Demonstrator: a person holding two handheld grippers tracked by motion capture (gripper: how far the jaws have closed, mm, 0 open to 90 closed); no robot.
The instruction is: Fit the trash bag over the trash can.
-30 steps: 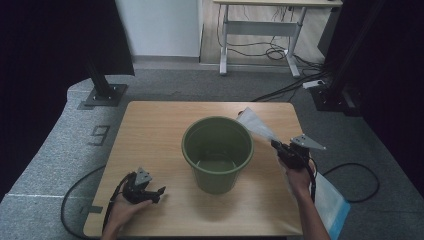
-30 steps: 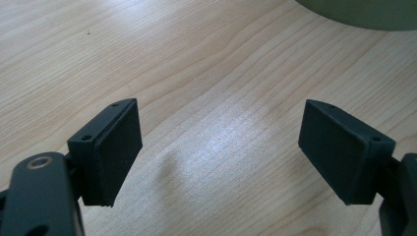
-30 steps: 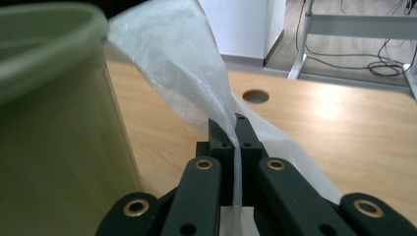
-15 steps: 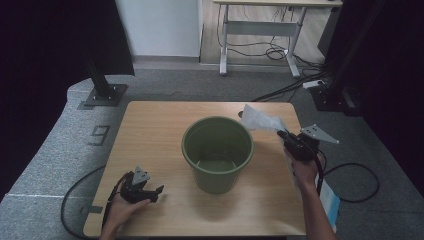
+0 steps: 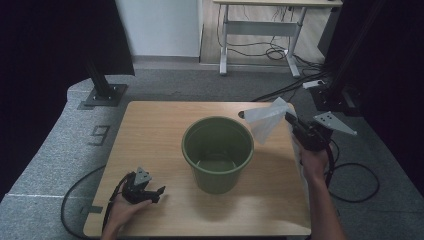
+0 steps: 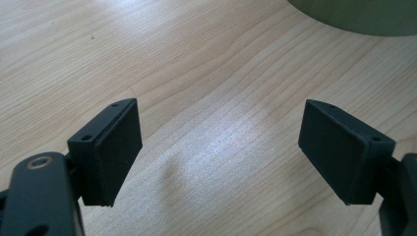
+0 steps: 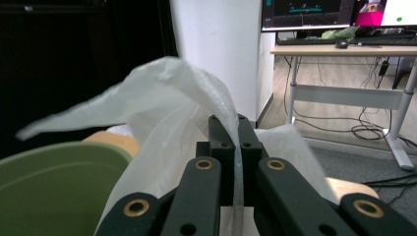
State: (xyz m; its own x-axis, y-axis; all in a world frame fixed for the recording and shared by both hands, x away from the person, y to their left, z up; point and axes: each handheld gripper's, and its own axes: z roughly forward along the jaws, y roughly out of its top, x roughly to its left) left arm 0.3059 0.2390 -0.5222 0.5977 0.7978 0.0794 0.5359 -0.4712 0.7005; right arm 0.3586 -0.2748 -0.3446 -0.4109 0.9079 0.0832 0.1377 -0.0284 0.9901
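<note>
- Compared with a second ago, the right gripper [image 5: 295,125] is seen raised higher at the right of the green bucket [image 5: 218,152], its jaws clamped on a thin plastic bag [image 5: 265,120].
- The bag now hangs above the bucket's right rim, probably ready to be spread over it.
- The left gripper [image 5: 150,192] rests on the table [image 5: 150,130] near left, jaws apart, holding nothing.

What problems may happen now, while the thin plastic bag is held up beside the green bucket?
1. The right hand-held gripper pinches only a thin fold of the white plastic bag; the film may slip out.
2. The bag hangs beside the green bucket, not over it, and could catch on the rim when moved across.
3. The left hand-held gripper rests open on the table, away from the bucket, so a tug might shift the bucket.
</note>
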